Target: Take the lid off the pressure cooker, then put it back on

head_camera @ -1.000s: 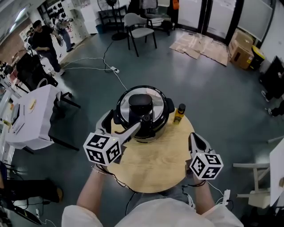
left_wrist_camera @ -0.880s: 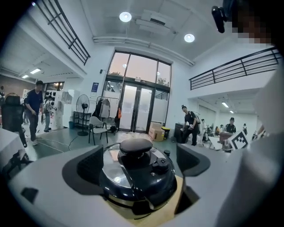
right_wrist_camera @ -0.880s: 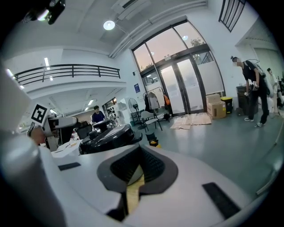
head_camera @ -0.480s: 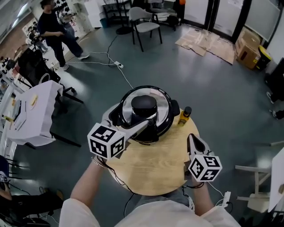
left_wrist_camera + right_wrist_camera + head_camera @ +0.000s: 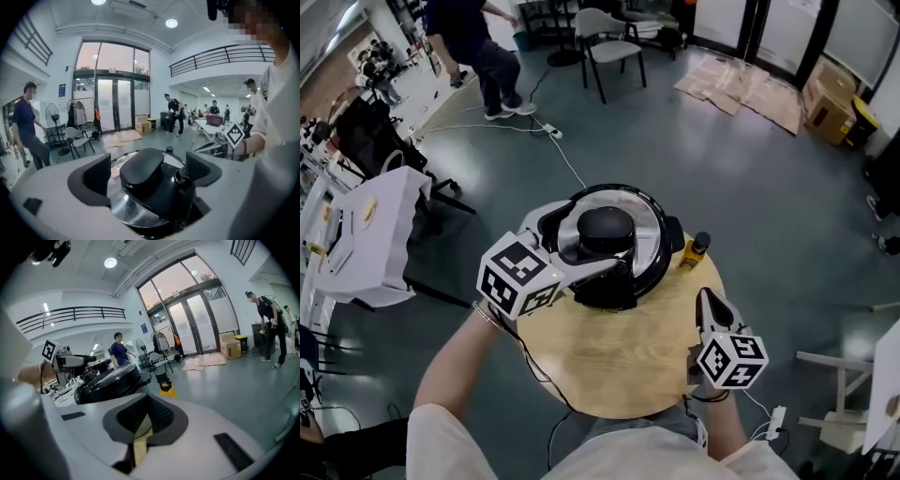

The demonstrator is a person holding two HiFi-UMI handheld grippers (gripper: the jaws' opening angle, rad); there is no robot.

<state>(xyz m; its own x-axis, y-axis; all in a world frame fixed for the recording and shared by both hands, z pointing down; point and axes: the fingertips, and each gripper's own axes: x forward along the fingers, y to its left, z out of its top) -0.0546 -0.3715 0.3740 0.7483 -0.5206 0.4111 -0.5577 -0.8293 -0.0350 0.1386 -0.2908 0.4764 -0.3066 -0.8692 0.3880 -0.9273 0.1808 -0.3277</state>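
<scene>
The pressure cooker [image 5: 602, 246] stands at the far side of a round wooden table [image 5: 619, 367]. Its steel lid [image 5: 570, 236] is on, with a black handle [image 5: 143, 169] across the top. My left gripper [image 5: 614, 266] reaches over the cooker's near rim. In the left gripper view it [image 5: 147, 172] is open, its jaws on either side of the handle, and steel shows between the left pad [image 5: 93, 180] and the handle. My right gripper [image 5: 709, 300] rests low over the table's right side, shut on nothing [image 5: 144, 421]. The cooker [image 5: 110, 379] lies to its left.
A small yellow bottle [image 5: 695, 249] stands on the table just right of the cooker, also in the right gripper view [image 5: 165, 383]. A white cart [image 5: 366, 234] is on the floor at left. A person [image 5: 476, 37], a chair [image 5: 607, 37] and cardboard boxes [image 5: 828, 112] are further off.
My left gripper's marker cube has tilted up and moved slightly left while its jaws stay at the lid handle. The right gripper has barely moved. The person in the background has walked to the right.
</scene>
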